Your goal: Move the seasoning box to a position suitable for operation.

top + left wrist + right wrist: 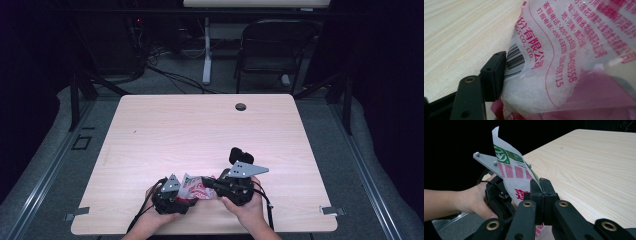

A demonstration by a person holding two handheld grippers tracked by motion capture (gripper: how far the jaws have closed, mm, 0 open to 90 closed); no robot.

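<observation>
High view: two grippers, left gripper (187, 199) and right gripper (206, 183), clamp one packet (195, 188).

The thin, crinkled plastic packet (564, 57) with pink print looks glossy and partly see-through. Both grippers' black jaws are matt hard plastic with brass-coloured rivets. The pale wooden table (200, 130) has a smooth, fine-grained, matt finish.

Light: overhead lamp is brightening the counter (165, 125), washing out its middle
Surroundings: room is sinking into near-black
Focus: packet (574, 50) is blurring close to the left gripper view's lens
Sharpness: high view is looking soft
</observation>
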